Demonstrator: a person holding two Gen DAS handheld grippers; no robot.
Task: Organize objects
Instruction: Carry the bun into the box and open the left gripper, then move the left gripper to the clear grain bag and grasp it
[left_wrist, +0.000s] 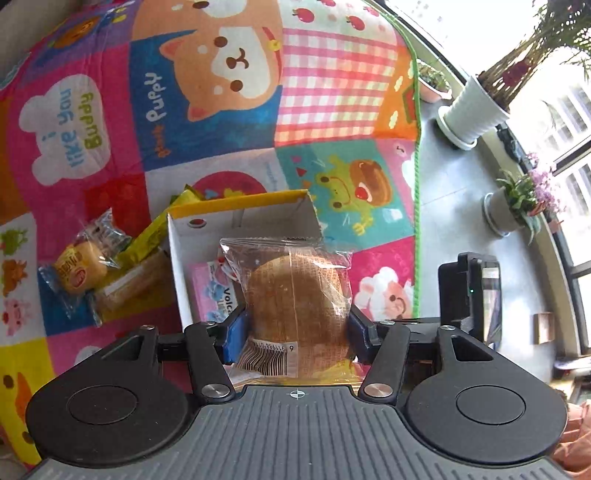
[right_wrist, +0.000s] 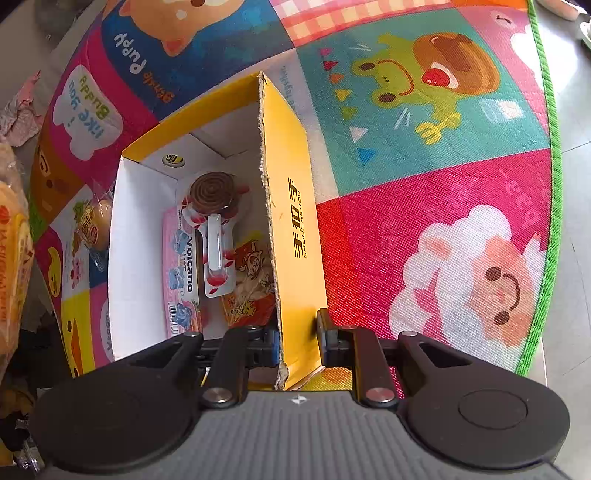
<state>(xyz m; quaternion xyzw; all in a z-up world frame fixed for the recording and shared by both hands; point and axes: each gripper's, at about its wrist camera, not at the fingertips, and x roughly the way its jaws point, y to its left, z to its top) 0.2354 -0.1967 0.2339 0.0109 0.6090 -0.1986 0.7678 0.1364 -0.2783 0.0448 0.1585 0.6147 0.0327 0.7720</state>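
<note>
Two tongs at work! We see the left tongs (left_wrist: 293, 328) pinching a wrapped bun (left_wrist: 295, 295) at centre frame, above the open yellow box (left_wrist: 236, 206). Lower centre, our right tongs (right_wrist: 297, 341) clamp the box's right wall (right_wrist: 291, 221), snack packets (right_wrist: 251, 284) inside.

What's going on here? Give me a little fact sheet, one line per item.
Setting: cartoon play mat
Left gripper: jaws closed on a wrapped round cake, above the box
Right gripper: jaws pinching the yellow box wall
In the box: pink Volcano pack, orange snack packet
Beside the box: wrapped bun
</note>
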